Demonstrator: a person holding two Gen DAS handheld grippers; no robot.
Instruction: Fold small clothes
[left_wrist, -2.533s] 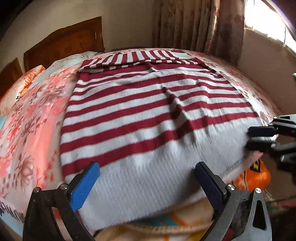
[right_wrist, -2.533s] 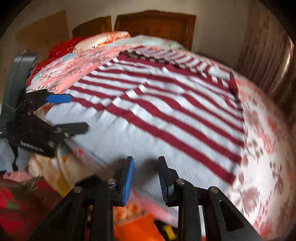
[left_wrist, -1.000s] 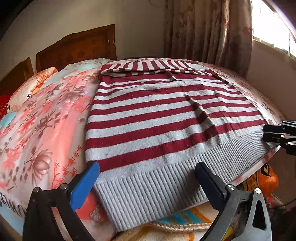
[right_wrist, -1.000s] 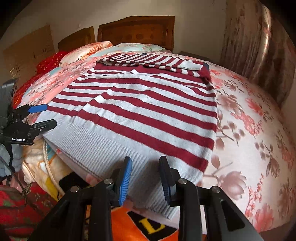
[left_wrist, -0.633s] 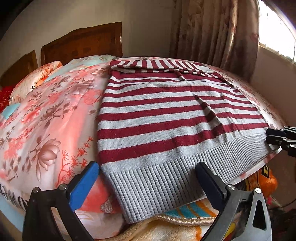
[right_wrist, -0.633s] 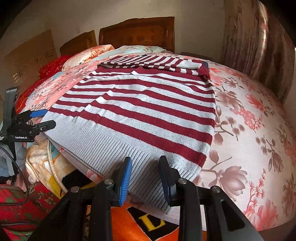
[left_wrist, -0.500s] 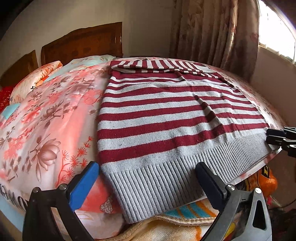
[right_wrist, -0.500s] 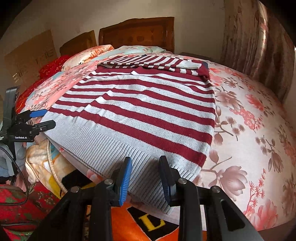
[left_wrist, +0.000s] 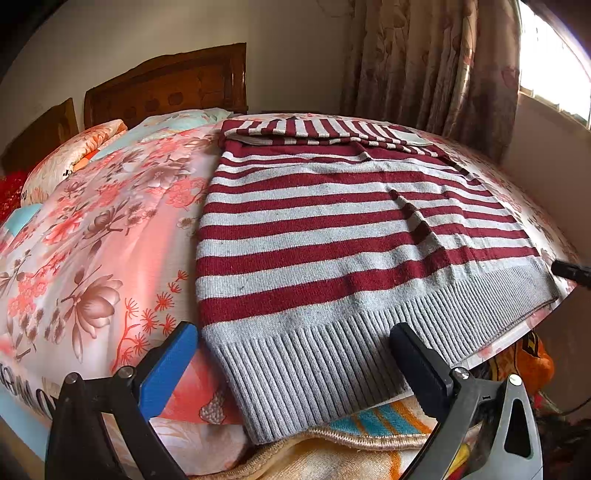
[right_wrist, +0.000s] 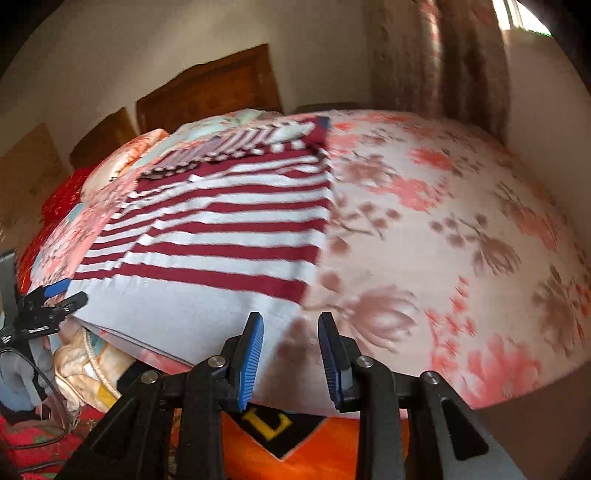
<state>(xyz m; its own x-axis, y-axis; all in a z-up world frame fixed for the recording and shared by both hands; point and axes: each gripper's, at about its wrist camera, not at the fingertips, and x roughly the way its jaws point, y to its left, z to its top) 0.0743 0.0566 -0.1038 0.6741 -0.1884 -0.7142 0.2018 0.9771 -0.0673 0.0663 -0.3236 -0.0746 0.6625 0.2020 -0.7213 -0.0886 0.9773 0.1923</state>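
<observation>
A red and white striped sweater with a grey ribbed hem lies flat on the bed, sleeves folded across its far end. It also shows in the right wrist view, blurred. My left gripper is open wide and empty, just in front of the hem's left part. My right gripper is open and empty, at the hem's right corner by the bed's near edge. The right gripper's tip shows at the far right of the left wrist view. The left gripper shows at the left of the right wrist view.
The bed has a pink floral cover. A wooden headboard and pillows stand at the far end. Curtains hang at the right. Orange and patterned blankets lie below the bed's near edge.
The right gripper has swung to the right, so the sweater's right edge now lies in front of it. The left gripper has shifted slightly left. Both stay open.
</observation>
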